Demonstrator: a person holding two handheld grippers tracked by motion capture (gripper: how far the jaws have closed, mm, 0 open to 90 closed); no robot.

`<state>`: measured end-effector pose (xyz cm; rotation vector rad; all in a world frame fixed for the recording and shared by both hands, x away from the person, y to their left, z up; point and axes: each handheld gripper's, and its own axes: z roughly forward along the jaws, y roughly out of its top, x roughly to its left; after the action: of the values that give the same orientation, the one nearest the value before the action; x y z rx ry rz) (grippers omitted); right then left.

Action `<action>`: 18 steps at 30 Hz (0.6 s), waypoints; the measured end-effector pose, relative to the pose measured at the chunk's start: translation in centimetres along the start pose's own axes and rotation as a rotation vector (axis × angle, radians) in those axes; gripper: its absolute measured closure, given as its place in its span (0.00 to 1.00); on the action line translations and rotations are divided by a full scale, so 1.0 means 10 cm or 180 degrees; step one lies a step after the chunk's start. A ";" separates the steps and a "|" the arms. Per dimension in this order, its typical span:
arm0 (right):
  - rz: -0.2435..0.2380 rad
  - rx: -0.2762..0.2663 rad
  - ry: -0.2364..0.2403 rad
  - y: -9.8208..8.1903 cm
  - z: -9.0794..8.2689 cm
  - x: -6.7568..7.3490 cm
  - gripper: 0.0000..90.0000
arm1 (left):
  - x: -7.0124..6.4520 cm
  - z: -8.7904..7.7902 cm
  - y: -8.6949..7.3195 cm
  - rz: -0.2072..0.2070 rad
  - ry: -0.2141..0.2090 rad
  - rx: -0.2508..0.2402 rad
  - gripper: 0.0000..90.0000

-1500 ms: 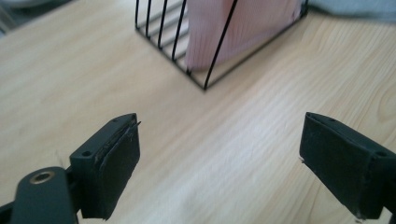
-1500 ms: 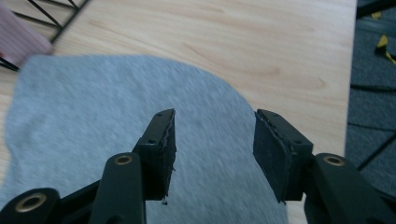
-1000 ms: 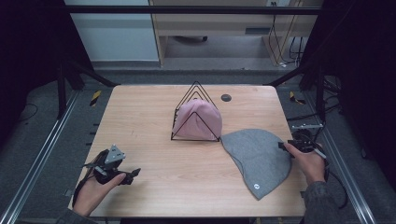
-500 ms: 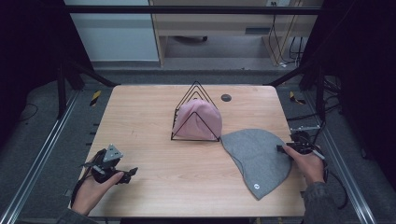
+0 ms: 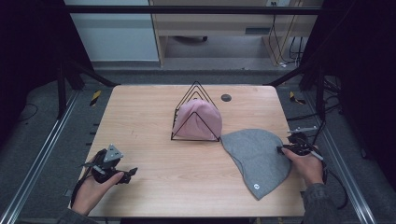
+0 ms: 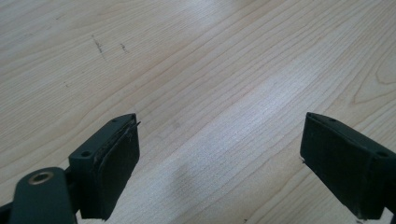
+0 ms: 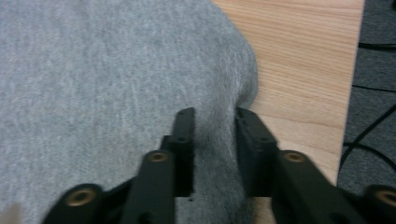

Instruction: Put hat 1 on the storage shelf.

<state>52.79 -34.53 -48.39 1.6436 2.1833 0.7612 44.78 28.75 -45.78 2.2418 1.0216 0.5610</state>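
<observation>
A grey beanie (image 5: 254, 156) lies flat at the right of the wooden table (image 5: 140, 121). My right gripper (image 5: 282, 149) sits at its right edge. Its jaws have just been closing, and in the right gripper view (image 7: 215, 116) they pinch a raised fold of the grey beanie (image 7: 93, 70). A pink hat (image 5: 198, 119) rests in a black wire rack (image 5: 194, 91) at the table's middle. My left gripper (image 5: 130, 173) lies near the front left corner. In the left gripper view (image 6: 219, 140) its jaws stand wide open over bare wood.
A small black round disc (image 5: 226, 97) lies behind the rack. The table's right edge (image 7: 352, 93) runs close beside the right gripper, with dark floor and cables beyond. Metal rails flank the table on both sides.
Both hands stay where they were. The right gripper's jaws look drawn closer together at the beanie's edge.
</observation>
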 end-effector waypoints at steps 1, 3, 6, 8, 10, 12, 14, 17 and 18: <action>-0.0029 -0.0018 0.0000 0.00 0.00 0.02 0.91 | 0.00 0.00 0.00 0.0001 0.0002 0.0001 0.13; -0.0035 -0.0023 0.0017 0.00 0.00 0.02 0.93 | 0.00 0.00 0.00 0.0000 0.0002 0.0006 0.13; -0.0085 -0.0093 0.0050 0.02 -0.05 0.06 0.95 | 0.01 0.01 -0.01 -0.0004 -0.0005 0.0013 0.13; -0.0149 -0.0191 0.0068 0.04 -0.13 0.10 0.95 | 0.01 0.01 -0.01 -0.0009 -0.0012 0.0017 0.13; -0.0271 -0.0299 0.0056 0.07 -0.24 0.16 0.95 | 0.00 0.01 -0.01 -0.0001 -0.0022 0.0026 0.13; -0.0389 -0.0418 0.0068 0.10 -0.38 0.24 0.95 | 0.00 0.02 -0.01 0.0000 -0.0046 0.0038 0.13; -0.0481 -0.0523 0.0076 0.15 -0.52 0.33 0.95 | -0.01 0.03 -0.01 0.0030 -0.0068 0.0072 0.13; -0.0683 -0.0659 0.0089 0.23 -0.74 0.48 0.95 | -0.03 0.03 0.00 0.0019 -0.0115 0.0049 0.12; -0.0765 -0.0704 0.0101 0.27 -0.81 0.54 0.95 | -0.04 0.03 0.00 0.0031 -0.0158 0.0050 0.12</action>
<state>48.94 -30.70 -39.86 1.2449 2.1766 0.9240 44.73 28.33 -46.05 2.2641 0.9939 0.5006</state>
